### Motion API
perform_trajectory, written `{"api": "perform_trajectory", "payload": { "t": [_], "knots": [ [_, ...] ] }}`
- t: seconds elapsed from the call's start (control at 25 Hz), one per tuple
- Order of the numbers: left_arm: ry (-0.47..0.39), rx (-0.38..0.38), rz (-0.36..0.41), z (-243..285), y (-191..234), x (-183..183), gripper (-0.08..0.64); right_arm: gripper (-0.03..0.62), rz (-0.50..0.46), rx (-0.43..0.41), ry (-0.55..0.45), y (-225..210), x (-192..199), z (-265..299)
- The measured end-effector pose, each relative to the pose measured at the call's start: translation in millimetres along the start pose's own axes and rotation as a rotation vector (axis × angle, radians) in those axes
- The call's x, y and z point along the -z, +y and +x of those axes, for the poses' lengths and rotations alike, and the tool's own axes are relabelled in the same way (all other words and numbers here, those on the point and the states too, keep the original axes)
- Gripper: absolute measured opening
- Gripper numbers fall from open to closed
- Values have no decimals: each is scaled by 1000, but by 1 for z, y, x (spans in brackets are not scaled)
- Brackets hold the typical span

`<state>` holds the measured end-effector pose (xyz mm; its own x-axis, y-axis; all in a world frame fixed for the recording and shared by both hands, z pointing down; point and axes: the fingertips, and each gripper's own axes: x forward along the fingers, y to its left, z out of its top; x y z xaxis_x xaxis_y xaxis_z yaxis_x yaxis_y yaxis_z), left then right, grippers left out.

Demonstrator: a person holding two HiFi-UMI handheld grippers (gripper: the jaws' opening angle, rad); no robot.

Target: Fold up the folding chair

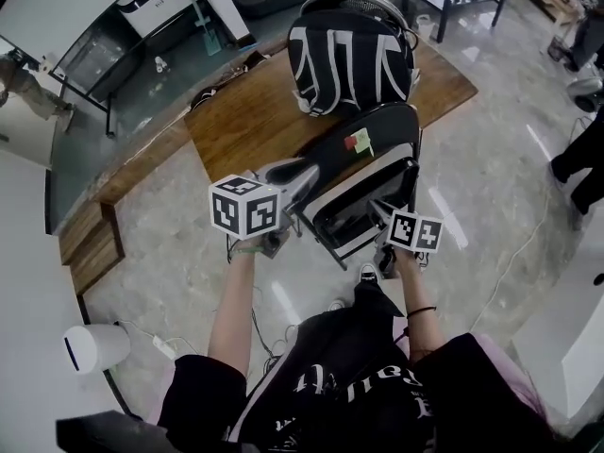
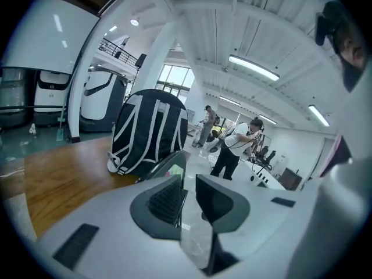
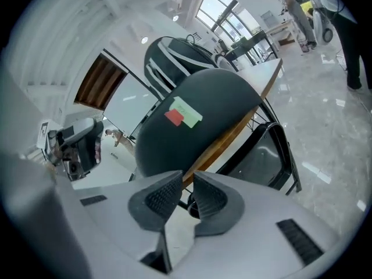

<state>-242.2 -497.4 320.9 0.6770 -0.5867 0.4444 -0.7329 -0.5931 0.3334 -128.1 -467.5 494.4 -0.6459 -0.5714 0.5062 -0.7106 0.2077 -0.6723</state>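
Black folding chair, with a padded backrest and thin metal tube frame, seen in the head view. It stands on the pale polished floor at the picture's centre, and its back is close against the edge of the brown wooden table. A red and a green sticker mark the backrest. The seat pan is tilted steeply, so the chair appears partly folded, not yet flat.

Handling (judged): the frame is stiff and fairly light and swings on its hinges. The painted tube is smooth and may slip between pads, while the padding gives a little. The best holds are the top rim of the backrest and the front edge of the seat, away from the hinge, where fingers could be pinched.

At 8 o'clock of the chair is the left gripper, its jaws a little apart and grasping nothing. At 5 o'clock is the right gripper, its jaws separated by a narrow gap and likewise empty. Both are close to the chair but do not hold it.

At 12 o'clock a black backpack with white stripes rests on the table.
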Motion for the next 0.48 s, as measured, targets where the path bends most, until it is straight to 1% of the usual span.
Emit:
{"api": "perform_trajectory", "payload": {
  "t": [0.12,0.2,0.32,0.48],
  "knots": [
    [17,3,-18,-21,-24,33,58,52,-28,-26,-7,33,16,-15],
    [16,20,-58,-36,-38,55,12,41,-38,-34,-15,52,31,-26],
    [5,45,-109,-57,-59,88,5,32,-50,-40,-33,77,58,-48],
    [25,77,-129,-81,-92,135,3,23,-51,-27,-61,97,103,-84]
  ]
}}
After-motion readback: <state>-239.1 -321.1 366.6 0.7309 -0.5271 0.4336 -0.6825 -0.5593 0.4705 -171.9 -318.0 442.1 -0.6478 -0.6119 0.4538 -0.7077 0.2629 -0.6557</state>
